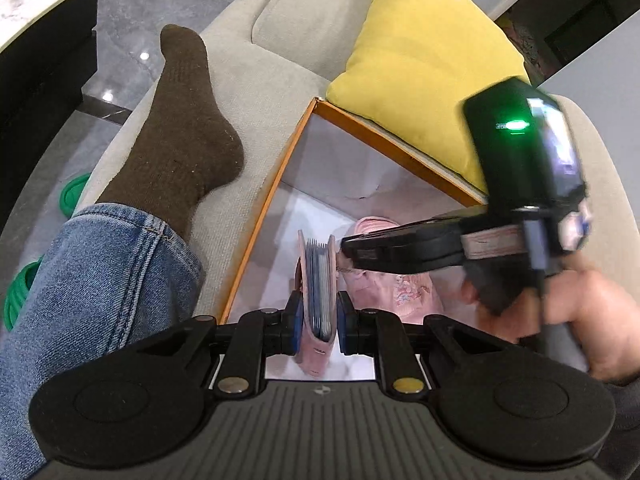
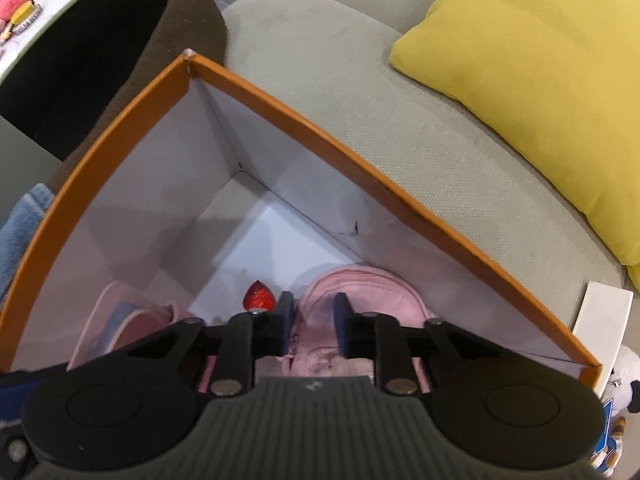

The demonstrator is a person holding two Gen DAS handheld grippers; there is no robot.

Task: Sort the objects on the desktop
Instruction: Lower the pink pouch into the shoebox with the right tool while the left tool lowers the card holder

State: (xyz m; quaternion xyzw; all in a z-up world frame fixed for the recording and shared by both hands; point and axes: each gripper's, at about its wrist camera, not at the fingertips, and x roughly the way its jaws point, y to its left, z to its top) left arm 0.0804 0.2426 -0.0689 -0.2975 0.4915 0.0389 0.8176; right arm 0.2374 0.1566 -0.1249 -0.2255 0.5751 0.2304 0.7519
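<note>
My left gripper (image 1: 319, 320) is shut on a pink card wallet (image 1: 318, 280) with blue cards showing in its open top, held upright over the orange-rimmed box (image 1: 280, 168). A pink plush pouch (image 1: 400, 288) lies inside on the white floor. My right gripper (image 1: 346, 250) reaches in from the right, its tip beside the wallet. In the right wrist view it points steeply down into the box (image 2: 320, 132), and my right gripper (image 2: 314, 328) stands narrow with the pouch (image 2: 356, 284) fabric bunched between its pads. A red gem (image 2: 259, 298) lies just left of the fingers, with the wallet (image 2: 120, 320) further left.
The box sits on a beige sofa (image 2: 400, 160) beside a yellow cushion (image 2: 540, 72). A person's leg in jeans (image 1: 100, 280) with a brown sock (image 1: 184, 128) lies along its left side. A white card (image 2: 604, 316) and a plush toy (image 2: 624, 376) rest at the right. A marble table (image 2: 52, 4) stands far left.
</note>
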